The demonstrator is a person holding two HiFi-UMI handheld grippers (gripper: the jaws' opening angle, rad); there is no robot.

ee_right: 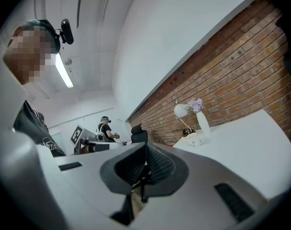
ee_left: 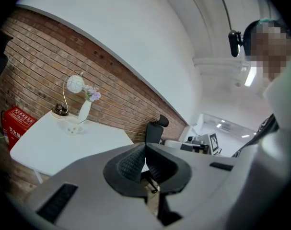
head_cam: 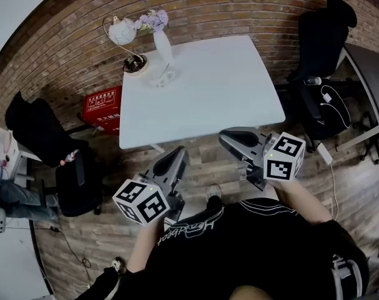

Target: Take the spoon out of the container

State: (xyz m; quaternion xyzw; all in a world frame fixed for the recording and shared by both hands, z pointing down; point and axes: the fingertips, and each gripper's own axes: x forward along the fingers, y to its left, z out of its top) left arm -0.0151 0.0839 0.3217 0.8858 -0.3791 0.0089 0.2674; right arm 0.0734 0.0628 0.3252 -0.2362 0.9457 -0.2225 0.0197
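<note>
A small white cup-like container (head_cam: 163,78) stands near the far left corner of the white table (head_cam: 214,99). It also shows as the container (ee_left: 73,127) in the left gripper view and the container (ee_right: 195,139) in the right gripper view. A thin spoon handle (ee_left: 83,122) seems to lean out of it, though it is too small to be sure. My left gripper (head_cam: 178,153) and right gripper (head_cam: 224,137) hang below the table's near edge, close to my body and far from the container. The left gripper (ee_left: 144,153) has its jaws together and empty. The right gripper (ee_right: 146,151) looks the same.
A globe lamp (head_cam: 122,31) and a white vase of purple flowers (head_cam: 162,42) stand beside the container. A red box (head_cam: 103,108) lies on the floor to the left. Black chairs (head_cam: 320,36) (head_cam: 36,130) flank the table, and a desk with cables (head_cam: 367,74) is at the right.
</note>
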